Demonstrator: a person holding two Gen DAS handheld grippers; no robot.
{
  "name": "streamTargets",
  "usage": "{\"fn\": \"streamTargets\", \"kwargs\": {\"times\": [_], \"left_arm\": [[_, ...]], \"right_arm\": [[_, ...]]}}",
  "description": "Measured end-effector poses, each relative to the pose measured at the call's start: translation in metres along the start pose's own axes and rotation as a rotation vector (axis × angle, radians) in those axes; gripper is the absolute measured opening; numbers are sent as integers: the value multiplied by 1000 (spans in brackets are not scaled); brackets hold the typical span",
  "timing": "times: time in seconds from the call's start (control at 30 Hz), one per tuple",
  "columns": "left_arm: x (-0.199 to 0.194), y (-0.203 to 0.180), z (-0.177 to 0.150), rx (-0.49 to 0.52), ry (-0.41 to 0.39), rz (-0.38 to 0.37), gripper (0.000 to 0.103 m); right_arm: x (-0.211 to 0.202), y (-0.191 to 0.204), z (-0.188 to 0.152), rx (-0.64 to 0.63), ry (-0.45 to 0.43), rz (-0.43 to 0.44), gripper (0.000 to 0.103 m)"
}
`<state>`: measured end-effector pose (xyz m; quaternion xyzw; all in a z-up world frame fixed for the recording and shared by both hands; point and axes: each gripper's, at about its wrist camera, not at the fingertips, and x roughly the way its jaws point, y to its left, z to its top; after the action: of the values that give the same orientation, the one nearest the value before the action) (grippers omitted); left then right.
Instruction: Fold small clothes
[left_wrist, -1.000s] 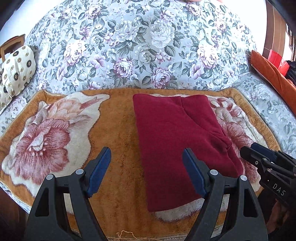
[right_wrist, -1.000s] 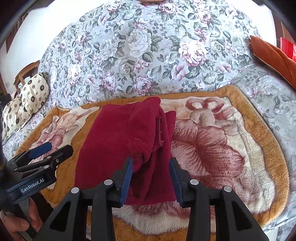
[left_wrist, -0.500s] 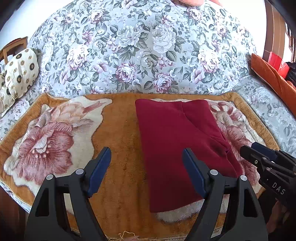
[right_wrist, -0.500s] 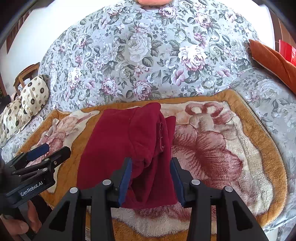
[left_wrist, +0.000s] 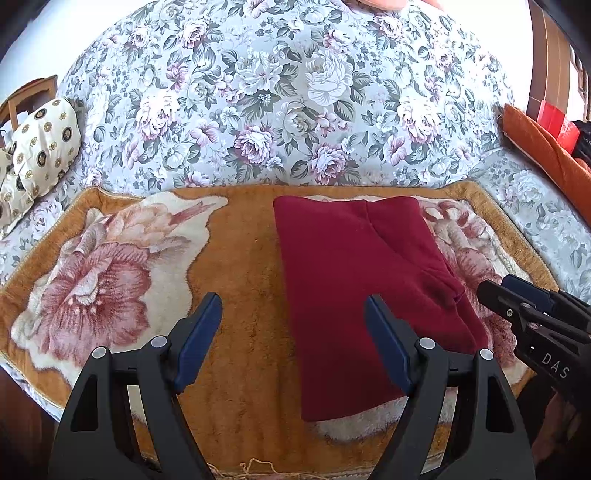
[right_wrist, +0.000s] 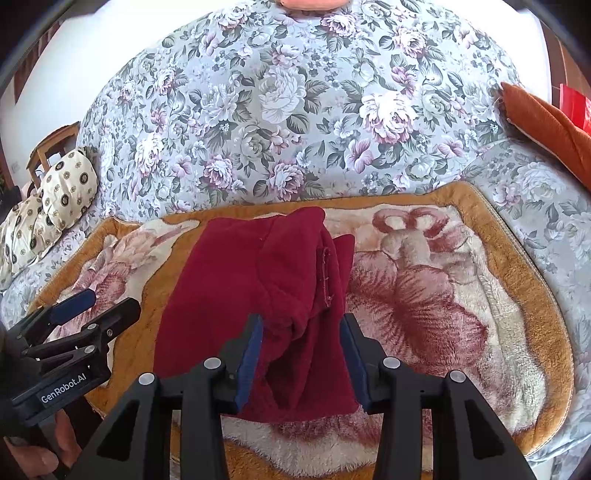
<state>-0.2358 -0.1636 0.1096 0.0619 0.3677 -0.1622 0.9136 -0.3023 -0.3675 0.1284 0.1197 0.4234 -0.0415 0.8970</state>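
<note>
A dark red, partly folded fleece garment (left_wrist: 354, 295) is laid on a plush orange-and-cream blanket with a large rose pattern (left_wrist: 236, 295), which is spread over a bed covered in a grey floral quilt (left_wrist: 295, 103). Compared with a second ago, little has been altered in the cloth itself: the same long, narrow shape with one flap turned over its right side is seen. In both wrist views the garment is now placed slightly lower in the picture, so both tools appear to have been raised or drawn back a little. This is judged to mean that one fold has been completed and the next has not yet been begun.

The left gripper (left_wrist: 293, 341) is held with its jaws spread wide and nothing between them, above the bare blanket and the garment's left edge. The jaws of the right gripper (right_wrist: 301, 354) are parted around the near right portion of the garment; the cloth lies between the blue pads (right_wrist: 251, 354), but no pinching can be made out, so the grip is judged released. A crosswise fold of the long strip is probably still to be made.

A cream cushion with dark round medallions (left_wrist: 40, 147) is seen at the far left, and a rust-orange cushion (left_wrist: 543, 147) at the right edge of the bed.
</note>
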Motion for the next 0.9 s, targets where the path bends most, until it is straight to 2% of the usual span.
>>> {"fn": "streamTargets", "kwargs": {"times": [0.9], "left_arm": [[4,10,-3,-18,1,20,79]], "right_arm": [[10,8,2,-12,33,25,42]]}}
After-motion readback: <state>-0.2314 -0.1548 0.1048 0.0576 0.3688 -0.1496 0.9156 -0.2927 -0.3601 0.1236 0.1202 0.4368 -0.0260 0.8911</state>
